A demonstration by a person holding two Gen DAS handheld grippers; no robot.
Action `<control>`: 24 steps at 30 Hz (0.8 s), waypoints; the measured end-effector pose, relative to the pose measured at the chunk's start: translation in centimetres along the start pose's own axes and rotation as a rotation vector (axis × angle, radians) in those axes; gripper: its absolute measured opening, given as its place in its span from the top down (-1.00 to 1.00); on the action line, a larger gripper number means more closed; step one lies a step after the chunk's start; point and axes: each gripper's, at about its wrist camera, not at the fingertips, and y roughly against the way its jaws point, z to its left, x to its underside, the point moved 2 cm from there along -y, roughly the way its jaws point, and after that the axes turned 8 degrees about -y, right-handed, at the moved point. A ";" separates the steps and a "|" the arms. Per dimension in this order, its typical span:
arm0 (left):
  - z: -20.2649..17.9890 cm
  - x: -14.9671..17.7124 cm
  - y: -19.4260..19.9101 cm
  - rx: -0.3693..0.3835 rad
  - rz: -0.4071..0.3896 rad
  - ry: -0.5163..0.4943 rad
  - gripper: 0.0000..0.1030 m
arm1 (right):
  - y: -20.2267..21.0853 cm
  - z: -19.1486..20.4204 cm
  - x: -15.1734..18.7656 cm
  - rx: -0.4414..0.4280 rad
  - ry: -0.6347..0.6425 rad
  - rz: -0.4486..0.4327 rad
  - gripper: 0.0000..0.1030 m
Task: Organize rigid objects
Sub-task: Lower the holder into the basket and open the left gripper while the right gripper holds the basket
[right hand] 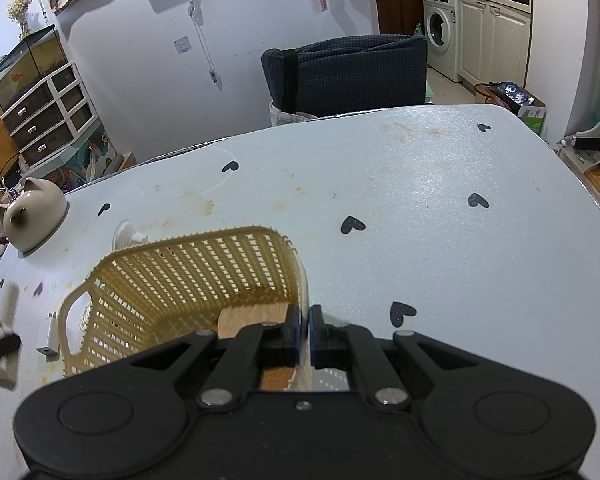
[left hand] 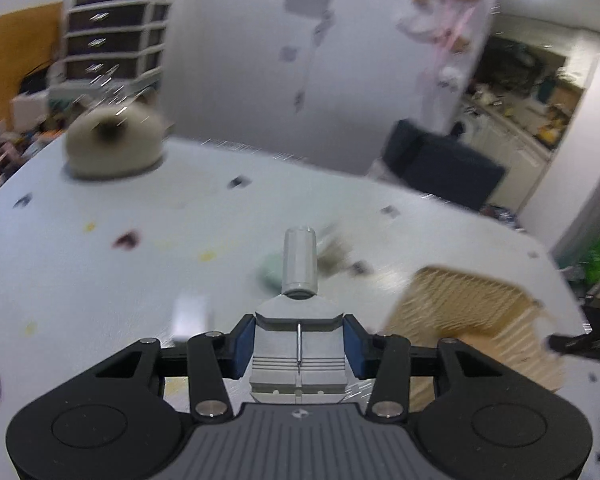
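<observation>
My left gripper (left hand: 299, 344) is shut on a grey metal tool (left hand: 299, 356), a ribbed block topped by a cylinder knob, and holds it above the table; its blue pads press on both sides. The rest of that view is blurred. A cream plastic lattice basket (right hand: 180, 272) stands on the table, also seen as the basket (left hand: 460, 320) at the right of the left wrist view. My right gripper (right hand: 304, 328) is shut on the basket's right rim. A cork-brown flat piece (right hand: 252, 316) lies inside the basket.
The pale blue table (right hand: 420, 184) has black heart marks. A cat-shaped ceramic piece (right hand: 32, 216) sits at the far left, a white round suction piece (right hand: 126, 234) behind the basket, a small white plug block (right hand: 50, 336) at the basket's left. A dark chair (right hand: 348, 76) stands beyond the table.
</observation>
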 end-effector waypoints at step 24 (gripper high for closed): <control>-14.3 -1.4 -8.4 0.137 0.206 -0.333 0.08 | -0.1 -0.3 -0.2 -0.005 -0.011 0.008 0.92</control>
